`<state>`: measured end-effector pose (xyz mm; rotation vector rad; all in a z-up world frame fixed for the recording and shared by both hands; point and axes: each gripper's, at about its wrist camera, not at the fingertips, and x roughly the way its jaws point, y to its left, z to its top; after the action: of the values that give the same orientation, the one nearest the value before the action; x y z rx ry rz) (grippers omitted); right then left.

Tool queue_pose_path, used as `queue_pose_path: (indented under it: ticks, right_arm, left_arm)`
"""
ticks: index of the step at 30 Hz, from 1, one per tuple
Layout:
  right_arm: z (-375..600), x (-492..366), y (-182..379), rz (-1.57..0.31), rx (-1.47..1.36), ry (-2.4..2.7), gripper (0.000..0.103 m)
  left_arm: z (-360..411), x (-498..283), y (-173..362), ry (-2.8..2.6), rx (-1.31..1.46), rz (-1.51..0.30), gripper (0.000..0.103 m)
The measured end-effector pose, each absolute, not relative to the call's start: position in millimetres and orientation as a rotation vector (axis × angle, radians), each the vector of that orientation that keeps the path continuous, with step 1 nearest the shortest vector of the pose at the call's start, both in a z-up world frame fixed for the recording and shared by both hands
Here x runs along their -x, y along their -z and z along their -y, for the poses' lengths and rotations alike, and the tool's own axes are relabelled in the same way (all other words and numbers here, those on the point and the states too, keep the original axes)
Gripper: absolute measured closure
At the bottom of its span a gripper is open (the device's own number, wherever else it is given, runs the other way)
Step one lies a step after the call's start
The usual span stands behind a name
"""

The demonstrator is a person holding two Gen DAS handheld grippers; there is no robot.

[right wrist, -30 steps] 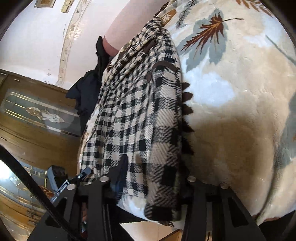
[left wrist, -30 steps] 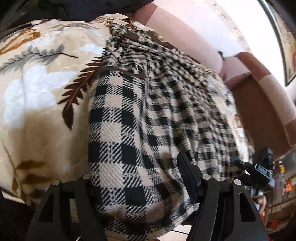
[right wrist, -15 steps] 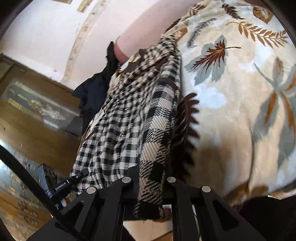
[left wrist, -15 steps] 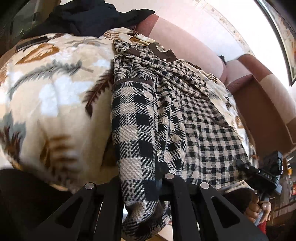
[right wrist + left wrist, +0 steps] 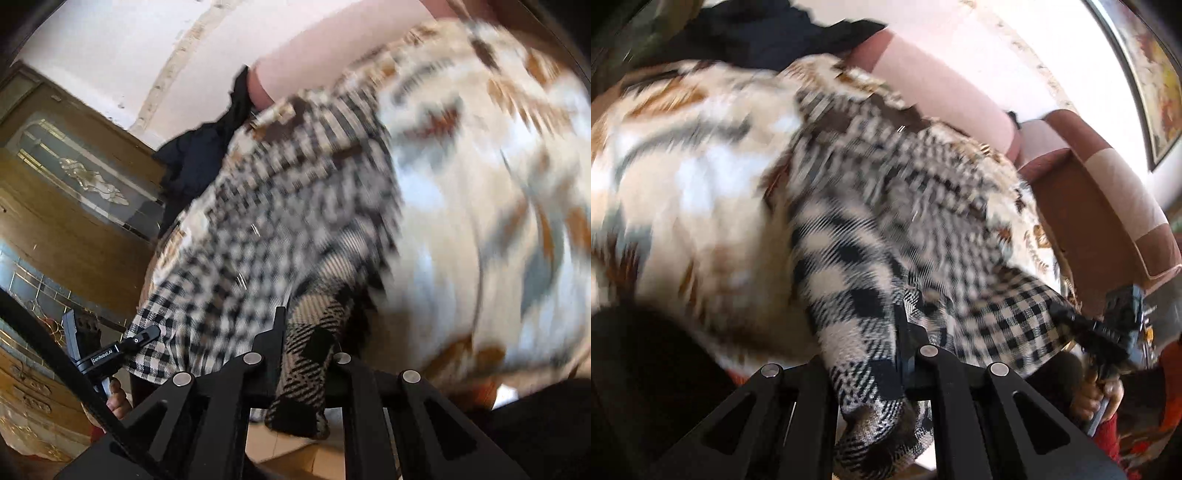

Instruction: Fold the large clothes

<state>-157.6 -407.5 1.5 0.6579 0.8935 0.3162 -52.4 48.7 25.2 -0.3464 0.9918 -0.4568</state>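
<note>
A large black-and-cream checked garment [image 5: 886,236] lies lengthwise on a leaf-patterned blanket [image 5: 683,192] over a sofa. My left gripper [image 5: 868,354] is shut on the garment's near hem at one corner. My right gripper [image 5: 306,354] is shut on the hem at the other corner [image 5: 306,369]. The hem is lifted off the blanket and stretched between both grippers. The right gripper also shows in the left wrist view [image 5: 1108,332], and the left gripper in the right wrist view [image 5: 110,350]. Both views are motion-blurred.
The pink sofa back [image 5: 942,85] and a brown armrest [image 5: 1089,221] stand behind and to the right. A dark garment [image 5: 768,33] lies at the sofa's far end. A wooden glazed door [image 5: 74,192] is at the left in the right wrist view.
Both grippers closed on the garment's near hem and pulled it up and toward me. The cloth now hangs between the fingers and the views blur with motion.
</note>
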Motion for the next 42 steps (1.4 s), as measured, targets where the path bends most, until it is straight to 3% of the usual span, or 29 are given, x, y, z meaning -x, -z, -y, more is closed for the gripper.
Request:
queue_pose_path:
  ticks: [7,14,23,26,28,29,33,38,40,42]
  right_arm:
    - [416.9,44.4,-34.1,-0.818,-0.568,-0.210,0.093]
    - [448.8,-66.8,-7.5,-0.832,-0.629,-0.057,0.093]
    - [473.8,-140.6,33.3,-0.867,-0.748,-0.056,0.089]
    - [485.2,-157.6,43.5,-0.855,-0.834,-0.063,0.082]
    - [493.7,-169.0,52.0,-0.836,-0.898,-0.056,0.067]
    - [496.9,-172.7,55.1,-0.824,-0.914,-0.039,0.054]
    - [505.2,-187.2,62.9,-0.801,-0.930,0.001,0.041]
    - [503.4,-195.7,61.7,-0.803,-0.889,0.015,0.036]
    - [501.6,-194.9,58.9,-0.803,-0.871,0.020,0.036]
    - [499.7,-192.9,54.5,-0.796,-0.855,0.023,0.035]
  left_arm:
    - [-9.0,-64.6,-64.5,0.379,0.249,-0.872,0.096]
    - [-11.7,-189.9,-30.6,0.270,0.348,-0.917,0.096]
    - [-12.8,-255.0,-1.8,0.320,0.417,-0.945,0.095]
    - [-20.2,-272.2,-3.7,0.355,0.534,-0.911,0.092]
    - [-27.6,-285.5,-2.1,0.383,0.634,-0.903,0.089]
    - [-29.5,-289.8,-1.3,0.394,0.666,-0.903,0.088]
    - [-31.9,-299.3,5.0,0.404,0.729,-0.918,0.078]
    - [-49.4,-305.5,12.1,0.444,0.888,-0.910,0.068]
    - [-58.7,-303.4,10.9,0.436,0.943,-0.882,0.047]
    - [-68.9,-300.0,7.4,0.412,0.980,-0.843,0.039]
